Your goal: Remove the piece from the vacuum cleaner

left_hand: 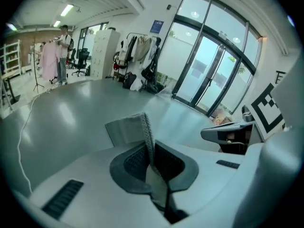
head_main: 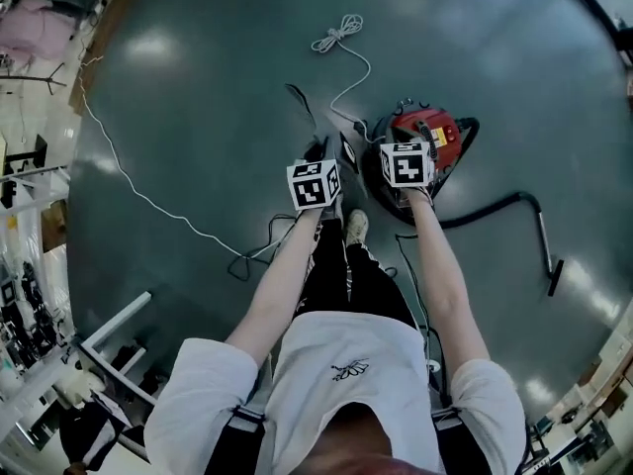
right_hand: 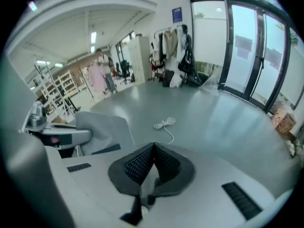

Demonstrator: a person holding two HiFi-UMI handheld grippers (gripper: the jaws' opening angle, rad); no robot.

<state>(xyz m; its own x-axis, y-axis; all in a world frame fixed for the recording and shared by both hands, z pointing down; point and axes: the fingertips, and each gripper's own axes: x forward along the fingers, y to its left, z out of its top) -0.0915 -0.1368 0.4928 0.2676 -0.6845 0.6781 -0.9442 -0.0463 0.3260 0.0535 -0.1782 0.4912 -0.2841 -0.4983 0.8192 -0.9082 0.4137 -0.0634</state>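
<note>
The red vacuum cleaner [head_main: 427,135] stands on the grey floor just beyond my hands, and its black hose [head_main: 504,204] runs right to a nozzle [head_main: 555,277]. My left gripper [left_hand: 148,148] is held up in the air, shut on a thin flat grey piece [left_hand: 126,129] with a perforated edge that sticks up from between the pads. The same piece [right_hand: 102,129] shows in the right gripper view beside the left gripper [right_hand: 52,134]. My right gripper [right_hand: 153,158] is shut with nothing between its pads. In the head view both grippers [head_main: 315,183] [head_main: 406,164] hover side by side above the vacuum cleaner's left side.
A white cord [head_main: 341,38] lies coiled on the floor ahead and trails left past my feet. Glass doors [left_hand: 209,70] and a clothes rack [left_hand: 142,61] line the far wall. A person [left_hand: 63,51] stands far off by shelves.
</note>
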